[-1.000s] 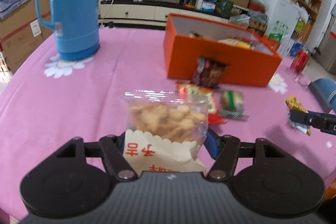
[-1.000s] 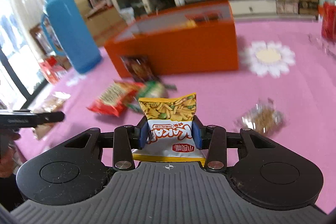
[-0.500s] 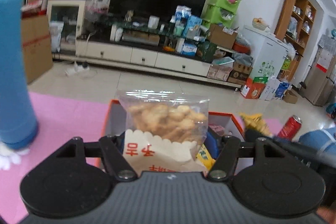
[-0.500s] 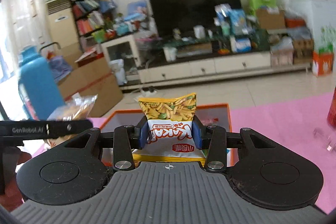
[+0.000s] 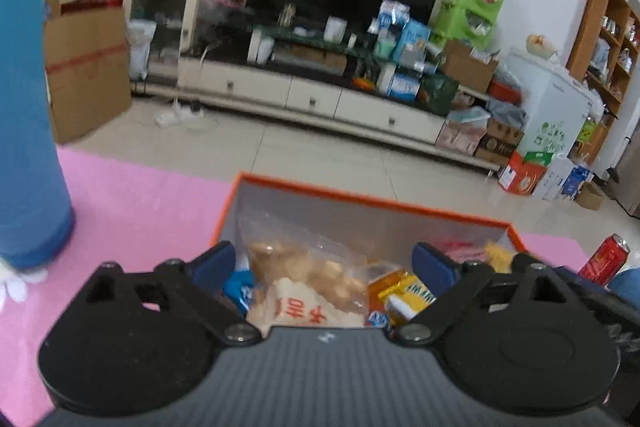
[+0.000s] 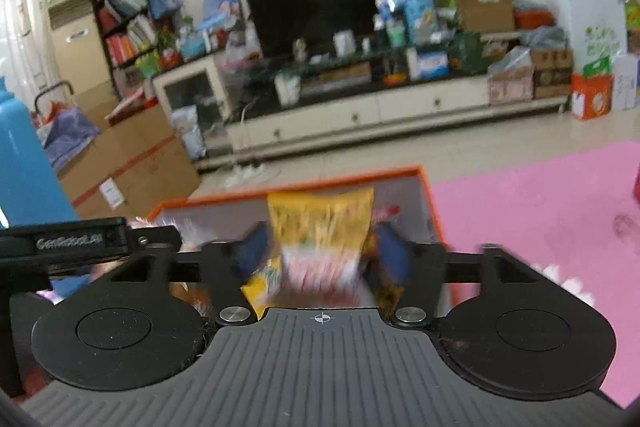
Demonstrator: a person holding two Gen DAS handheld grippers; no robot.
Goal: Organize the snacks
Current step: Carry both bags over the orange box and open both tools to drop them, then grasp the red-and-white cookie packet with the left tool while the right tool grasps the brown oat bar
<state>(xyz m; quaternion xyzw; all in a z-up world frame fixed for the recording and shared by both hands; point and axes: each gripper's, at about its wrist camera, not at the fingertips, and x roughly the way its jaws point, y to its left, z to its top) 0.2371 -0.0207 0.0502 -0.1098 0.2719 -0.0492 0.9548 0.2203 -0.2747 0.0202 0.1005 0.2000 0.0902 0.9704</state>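
My left gripper (image 5: 323,263) hangs over the orange box (image 5: 360,197), its jaws opening wide. The clear biscuit bag (image 5: 308,279) lies below in the box among other packets, and neither blue pad touches it. My right gripper (image 6: 323,253) is over the same orange box (image 6: 430,203) with its jaws opening. The yellow snack bag (image 6: 320,223) shows blurred between the pads, slipping down free of them. In the right wrist view the left gripper's black body (image 6: 72,243) sits at the left edge.
A tall blue thermos (image 5: 28,107) stands on the pink tablecloth (image 5: 132,195) left of the box. A red can (image 5: 604,259) stands at the right. Beyond the table's far edge are tiled floor, a TV cabinet and cardboard boxes.
Both grippers travelled from above the loose snacks to over the orange box. Both then opened: the biscuit bag dropped into the box and the yellow bag is coming loose.
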